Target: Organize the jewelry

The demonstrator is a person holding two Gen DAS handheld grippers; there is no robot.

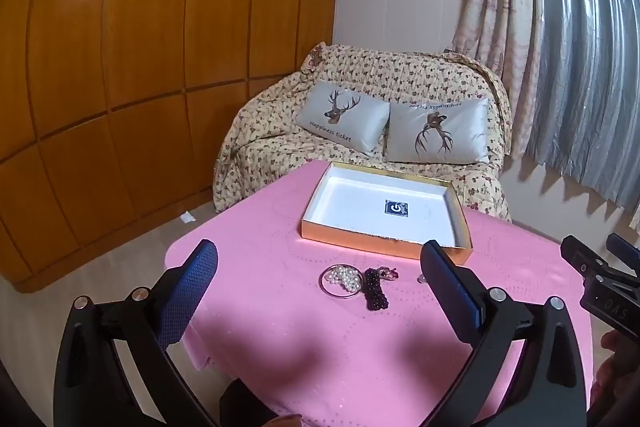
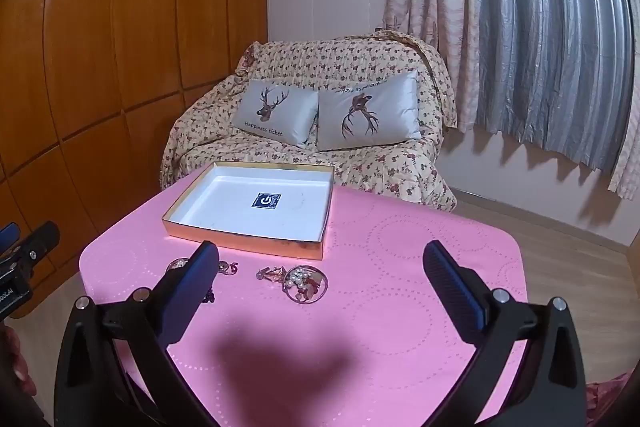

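A shallow gold-edged box (image 1: 348, 237) with a white inside and a dark blue sticker stands on the pink table (image 1: 280, 327); it also shows in the right wrist view (image 2: 240, 245). In front of it lie a silver bangle with pearls (image 1: 343, 279), a dark beaded bracelet (image 1: 375, 289) and small pieces (image 1: 389, 271). The right wrist view shows a ring holding pearls and reddish pieces (image 2: 306, 284) and a small piece (image 2: 269, 273). My left gripper (image 1: 320, 279) is open above the jewelry. My right gripper (image 2: 320, 279) is open above the table, empty.
A sofa under a floral cover (image 1: 360, 131) with two deer cushions stands behind the table. Wooden wardrobe panels (image 1: 120, 67) fill the left. Curtains (image 1: 560, 47) hang at the right. The right gripper shows at the edge of the left wrist view (image 1: 600, 279).
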